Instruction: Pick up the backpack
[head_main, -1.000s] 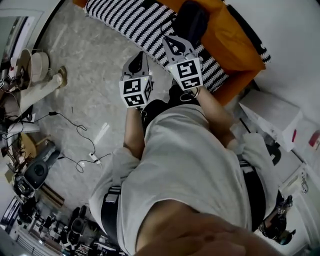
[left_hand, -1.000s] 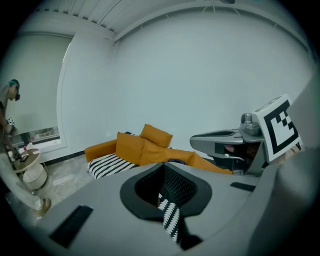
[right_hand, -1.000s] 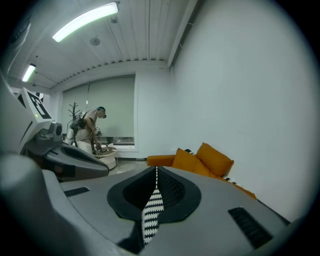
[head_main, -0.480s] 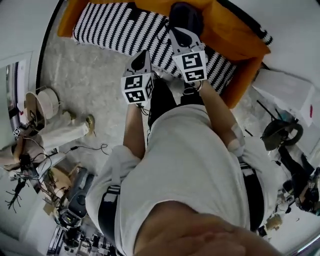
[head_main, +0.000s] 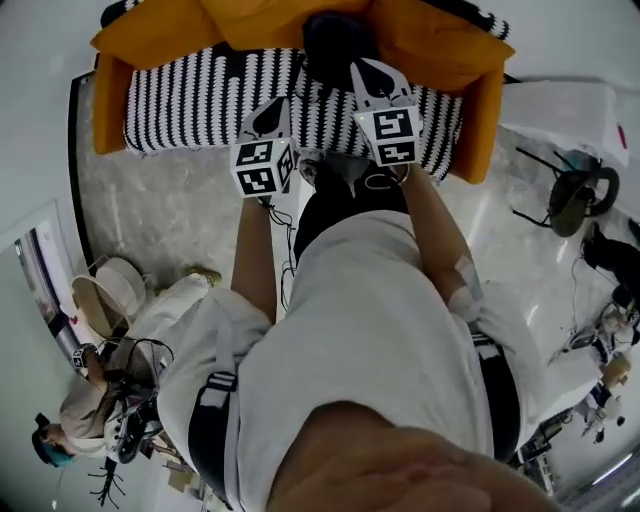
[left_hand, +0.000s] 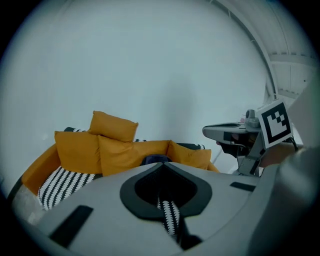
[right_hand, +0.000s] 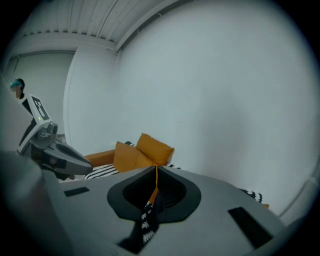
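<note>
- Overhead, the left forearm (head_main: 252, 260) reached straight forward, bare below a loose white sleeve, and the left gripper (head_main: 276, 110) pointed toward the sofa's front edge, tipped somewhat downward.
- Its smooth grey jaws were pressed together with nothing between them; behind them sat a white marker cube (head_main: 262, 168) printed with black squares.
- The sofa (head_main: 190, 95) had a seat covered in black-and-white zigzag-striped cloth, with plump orange cushions (head_main: 250, 25) piled along its back.
- The backpack (head_main: 338, 38), dark, rounded and soft-looking, rested on the sofa seat against the cushions, ahead of both grippers and touched by neither.
- The right forearm (head_main: 435, 235) stretched forward beside the left one, and the right gripper (head_main: 365, 70) was held out over the striped seat, aimed at the backpack and angled slightly down.
- Its jaws were likewise closed tight on nothing, their dark-lined tips meeting in a thin seam.
</note>
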